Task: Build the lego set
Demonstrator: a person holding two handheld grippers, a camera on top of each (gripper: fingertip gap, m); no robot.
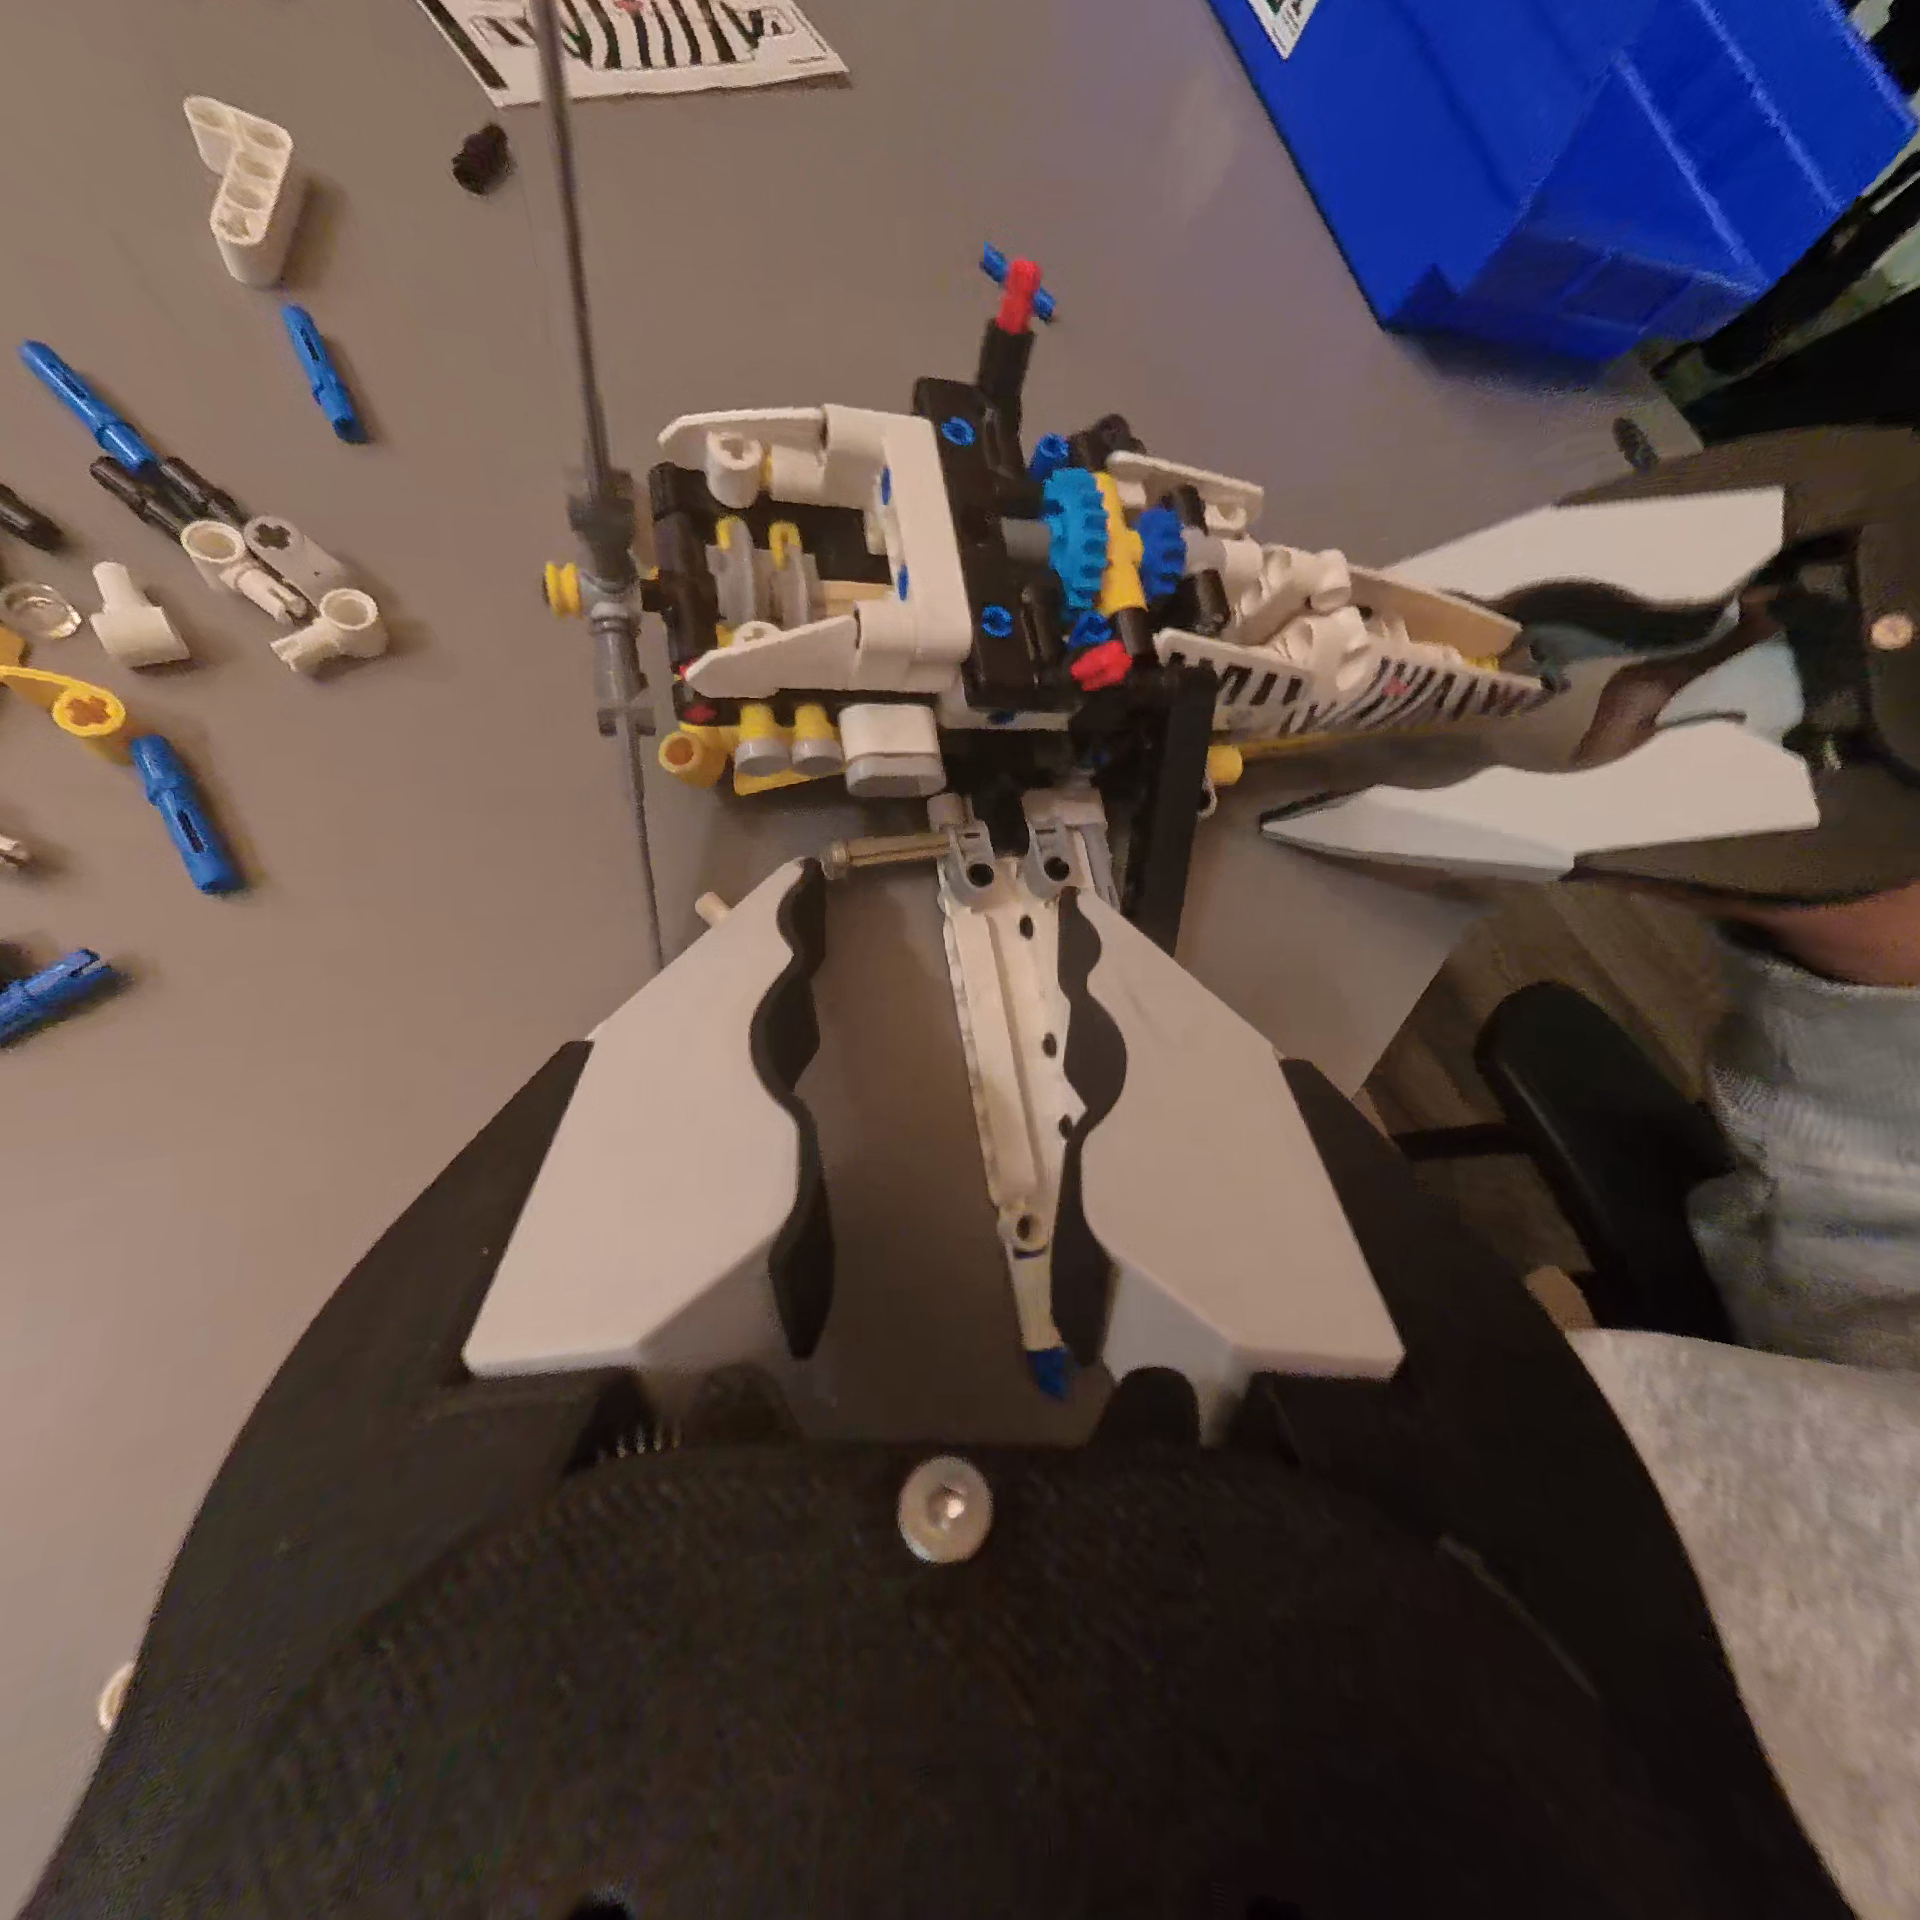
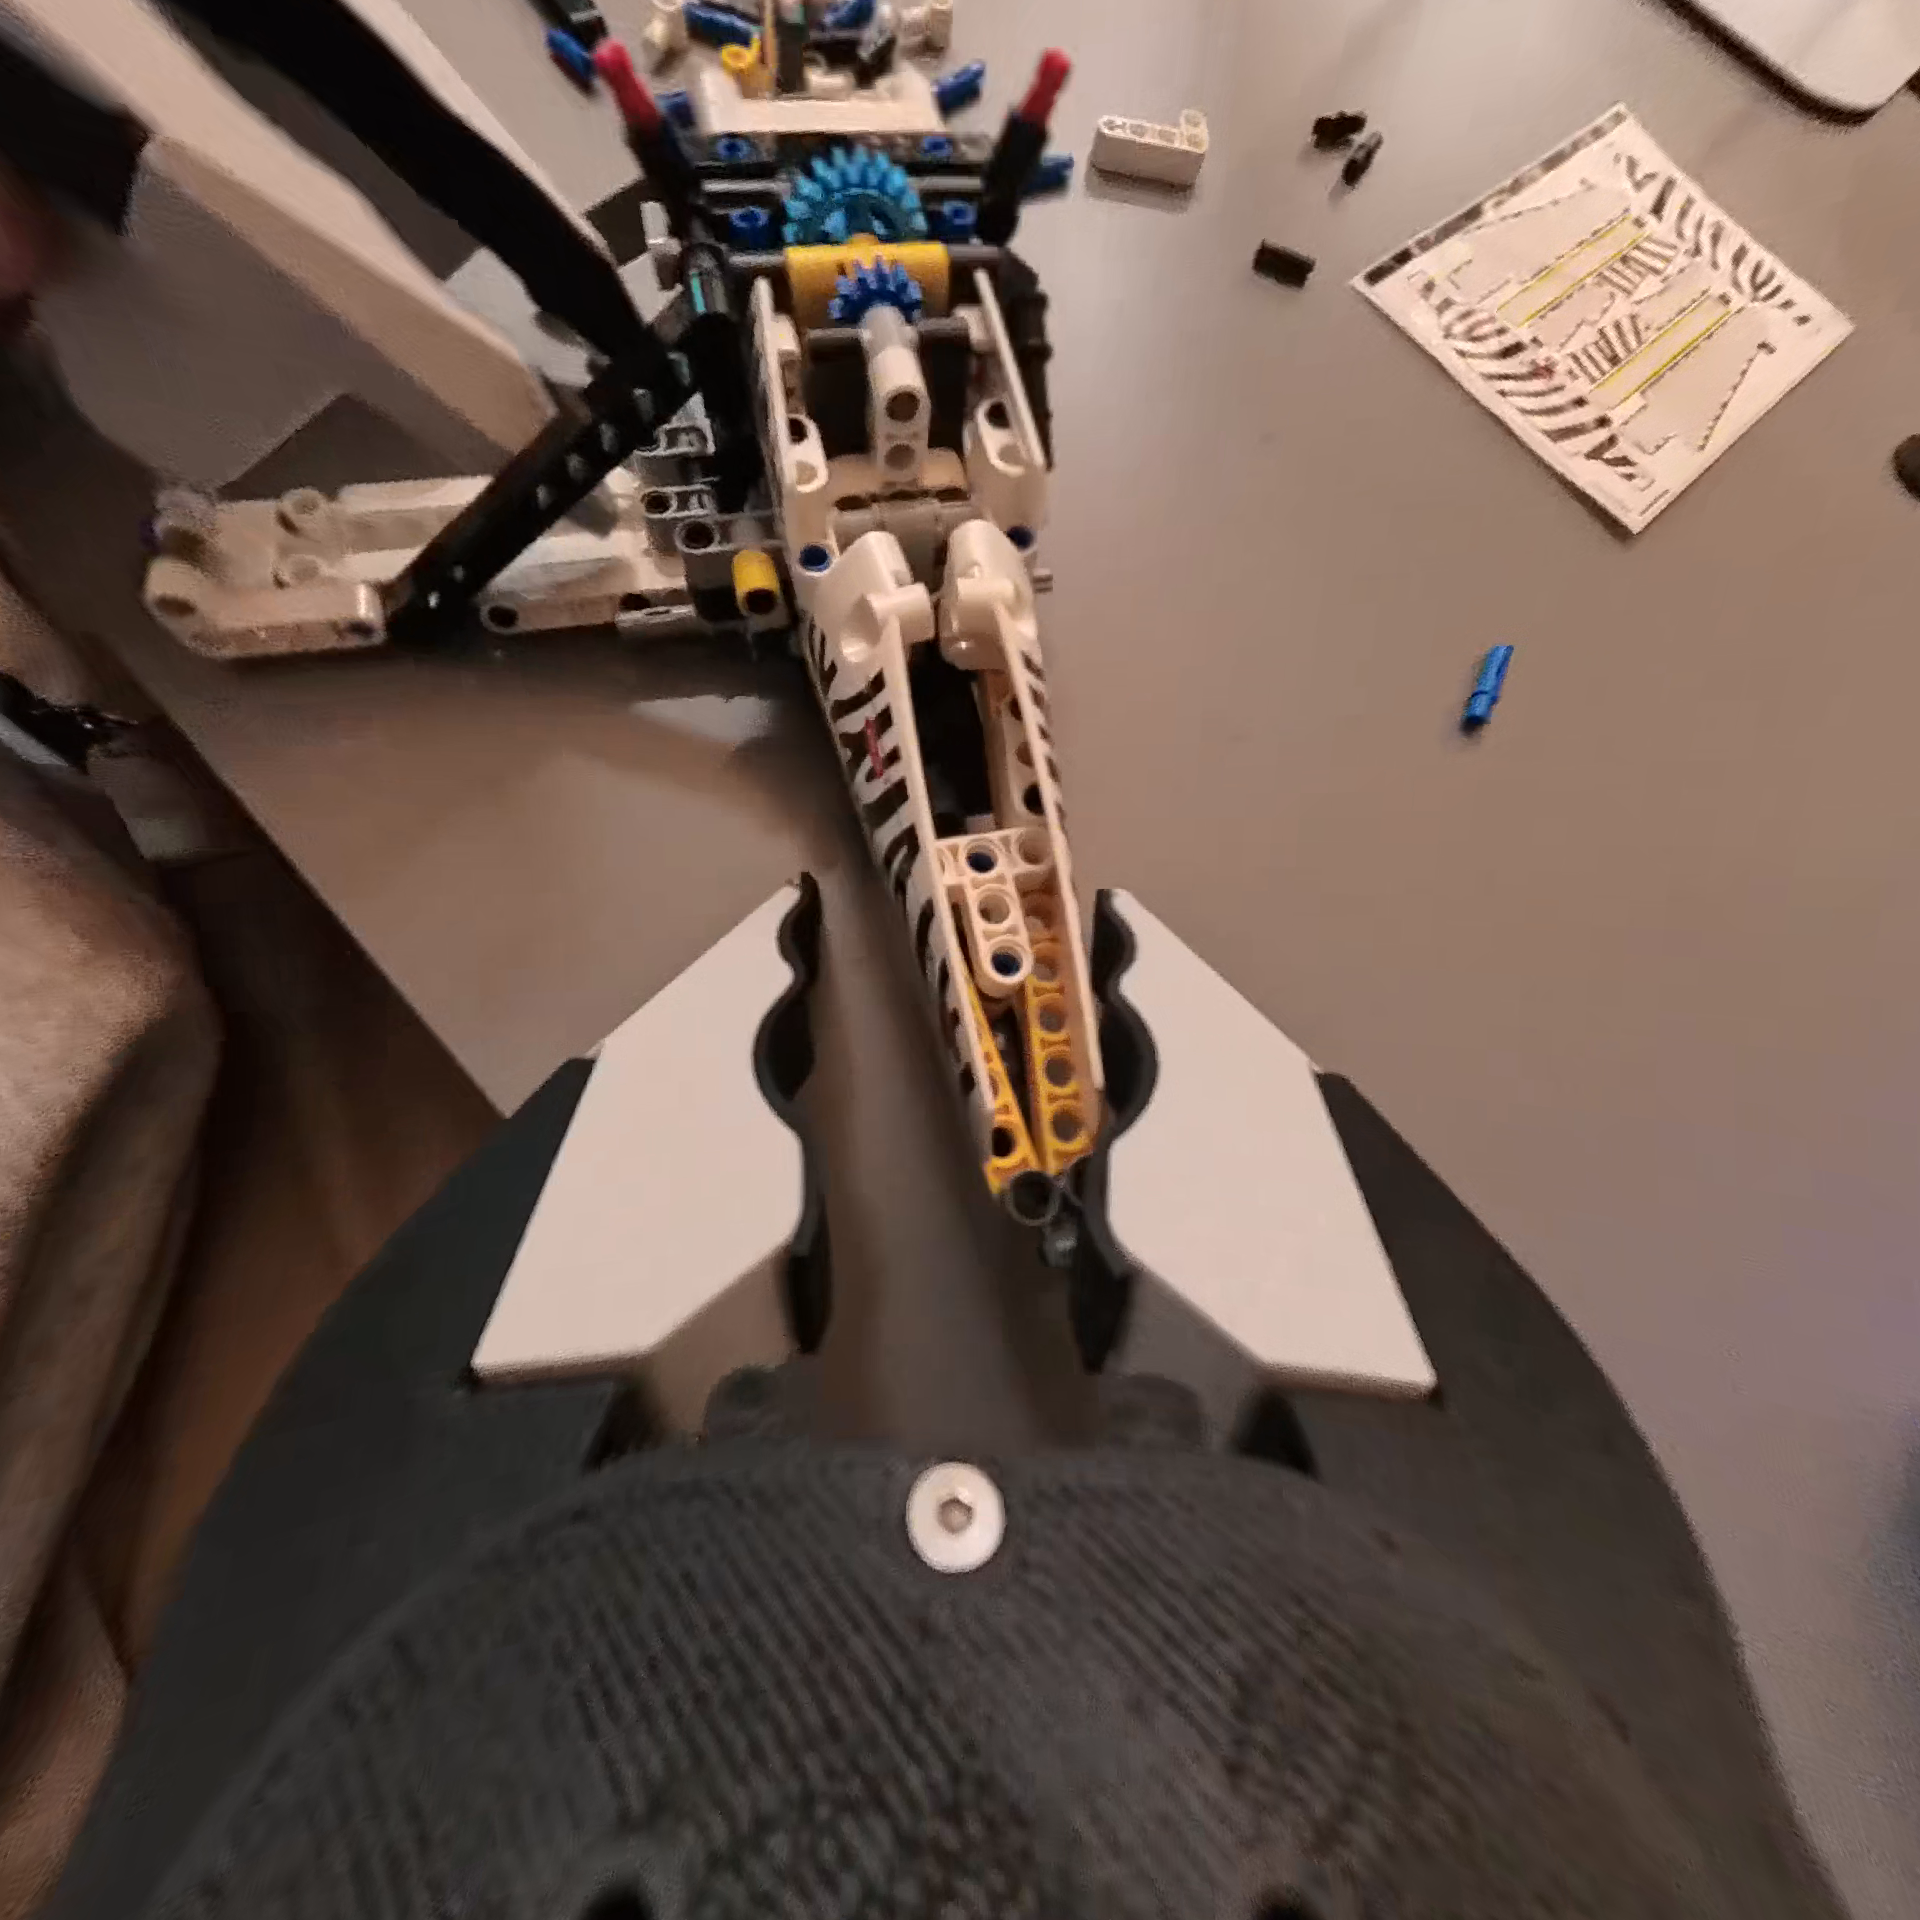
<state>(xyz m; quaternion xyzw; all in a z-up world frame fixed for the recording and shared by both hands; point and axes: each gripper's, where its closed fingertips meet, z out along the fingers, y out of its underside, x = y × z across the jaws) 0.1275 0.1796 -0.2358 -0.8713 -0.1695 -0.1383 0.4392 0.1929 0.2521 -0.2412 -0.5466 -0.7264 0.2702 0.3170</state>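
The lego model (image 1: 935,582), white, black and yellow with blue gears, rests on the grey table (image 1: 364,1143). Its long white panel (image 1: 1013,1039) reaches between my left gripper's (image 1: 940,894) fingers and lies against the right finger (image 1: 1195,1143); the jaws stand apart. In the right wrist view the model (image 2: 883,436) points its striped tail (image 2: 935,790) at me. The tail's yellow end (image 2: 1049,1091) sits between my right gripper's (image 2: 951,894) open fingers, against the right one. The right gripper also shows in the left wrist view (image 1: 1558,696), around the tail tip.
Loose blue pins (image 1: 187,810) and white connectors (image 1: 249,187) lie at the left. A thin grey rod (image 1: 582,312) stands up from the model. A sticker sheet (image 2: 1600,322), a blue pin (image 2: 1486,686) and a blue bin (image 1: 1610,156) are nearby. The table edge and a person's lap (image 1: 1766,1507) are at the right.
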